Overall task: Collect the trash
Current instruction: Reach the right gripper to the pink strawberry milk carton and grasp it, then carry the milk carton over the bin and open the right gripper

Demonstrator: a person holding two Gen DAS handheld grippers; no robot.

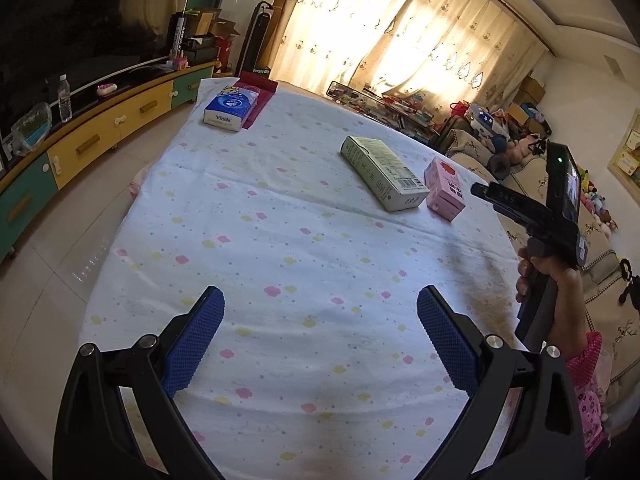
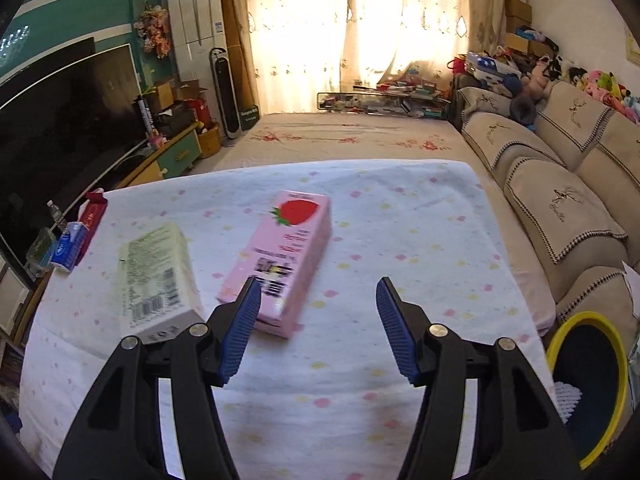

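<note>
Pink carton [image 2: 284,256] lies just ahead of the released right hand-held gripper [image 2: 318,300].

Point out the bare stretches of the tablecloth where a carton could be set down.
Free: the flowered white tablecloth from the green carton back to the left gripper, and right of the pink strawberry carton. Crowded: the two cartons side by side, and the blue tissue pack corner.

The left gripper [image 1: 320,308] points down and its blue fingers [image 1: 196,344] are wide apart. The right gripper [image 2: 318,300] is open too, held in a hand [image 1: 548,276].
</note>
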